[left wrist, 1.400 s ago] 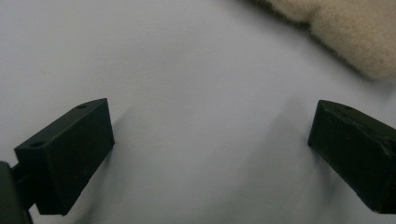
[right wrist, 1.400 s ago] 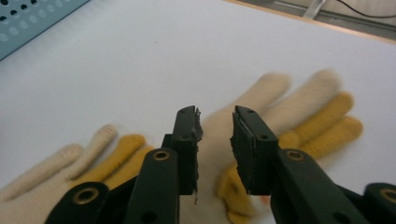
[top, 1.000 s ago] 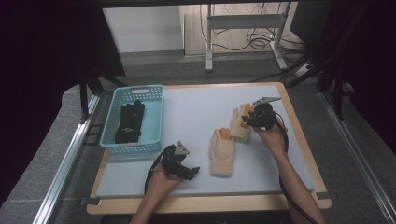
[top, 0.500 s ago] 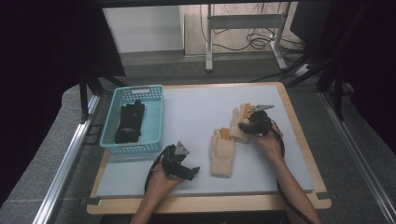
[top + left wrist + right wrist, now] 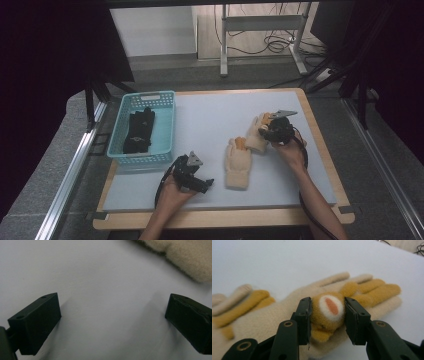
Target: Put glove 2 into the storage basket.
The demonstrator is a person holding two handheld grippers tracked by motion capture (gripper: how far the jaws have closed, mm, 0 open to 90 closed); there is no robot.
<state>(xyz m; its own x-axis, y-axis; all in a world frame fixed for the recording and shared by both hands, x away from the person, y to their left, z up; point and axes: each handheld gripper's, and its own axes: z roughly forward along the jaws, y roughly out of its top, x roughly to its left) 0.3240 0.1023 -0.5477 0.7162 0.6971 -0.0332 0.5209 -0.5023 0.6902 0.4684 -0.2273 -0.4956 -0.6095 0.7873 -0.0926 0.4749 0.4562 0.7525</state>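
So the right gripper [image 5: 327, 315] has its jaws just closing on the far-right glove's [image 5: 258, 134] padded bump on the worktop [image 5: 210, 120], fingers pointing away; left gripper [image 5: 192, 176] idles open.

Nothing readable here tbh: no text, labels, brand names or numbers on anything in any of the views. Closest thing to a mark is the plain orange oval on a white patch on the glove [image 5: 329, 315], and that's decoration, not lettering.
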